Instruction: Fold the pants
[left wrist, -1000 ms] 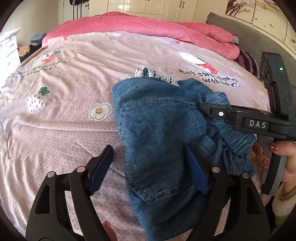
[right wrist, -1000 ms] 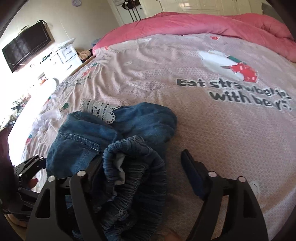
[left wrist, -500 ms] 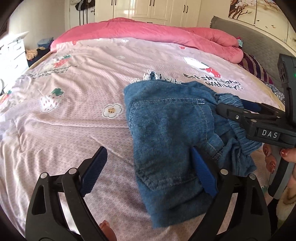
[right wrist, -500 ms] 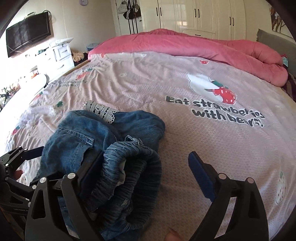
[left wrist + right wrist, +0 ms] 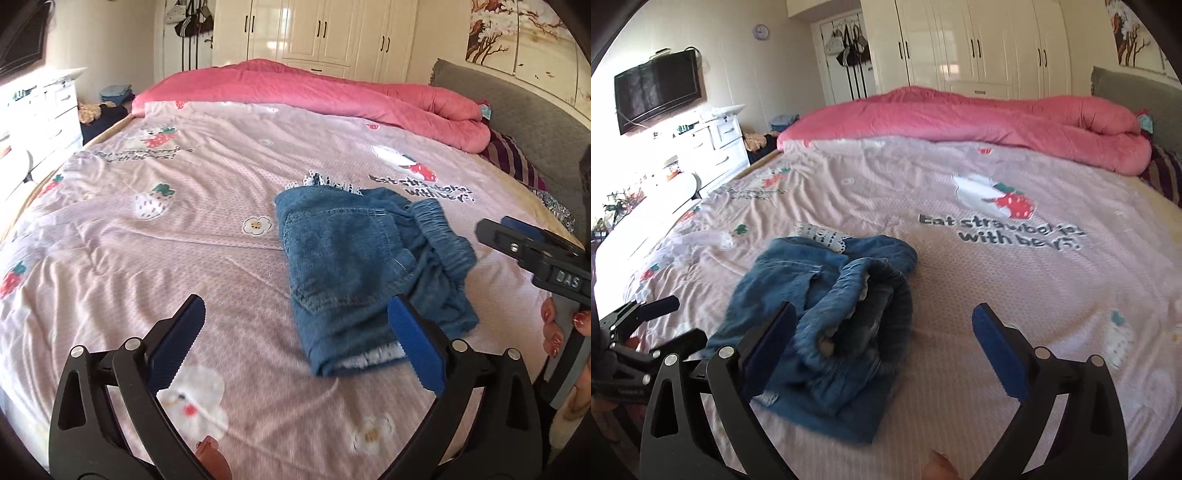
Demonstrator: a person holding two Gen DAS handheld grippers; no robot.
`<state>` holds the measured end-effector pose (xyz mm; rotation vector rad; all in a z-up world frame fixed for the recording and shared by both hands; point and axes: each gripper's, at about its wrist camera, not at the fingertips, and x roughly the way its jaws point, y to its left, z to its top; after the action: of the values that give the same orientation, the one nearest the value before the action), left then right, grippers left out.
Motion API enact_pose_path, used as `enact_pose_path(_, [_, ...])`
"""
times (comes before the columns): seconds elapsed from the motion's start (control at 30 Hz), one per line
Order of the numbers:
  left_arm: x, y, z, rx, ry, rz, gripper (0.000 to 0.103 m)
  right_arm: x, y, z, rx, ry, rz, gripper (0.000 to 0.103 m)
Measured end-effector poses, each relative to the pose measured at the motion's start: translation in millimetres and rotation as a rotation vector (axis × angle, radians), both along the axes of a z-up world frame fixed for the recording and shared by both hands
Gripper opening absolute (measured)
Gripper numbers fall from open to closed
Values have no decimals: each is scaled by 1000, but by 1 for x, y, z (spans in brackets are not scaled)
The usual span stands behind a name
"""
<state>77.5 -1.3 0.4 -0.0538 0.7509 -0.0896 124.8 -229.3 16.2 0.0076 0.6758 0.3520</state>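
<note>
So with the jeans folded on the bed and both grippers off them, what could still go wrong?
1. The elastic waistband bulges up loosely on the jeans, so the fold may spring open.
2. The left gripper and right gripper, jaws just opened wide, hang close; a finger could snag the denim edge.

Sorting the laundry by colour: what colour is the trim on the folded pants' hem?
White lace trim on blue denim pants, clearest in the left wrist view.

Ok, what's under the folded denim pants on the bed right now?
The folded denim pants lie on the pink printed bedsheet. White lace trim pokes out from under their far edge, and more at the near edge. What that lace belongs to is covered by the denim.
</note>
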Motion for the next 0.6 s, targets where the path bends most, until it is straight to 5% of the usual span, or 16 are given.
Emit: enact_pose_path(0.6, [-80, -8, 14, -8, -16, 33, 94, -87, 3, 32, -7, -39, 8, 98])
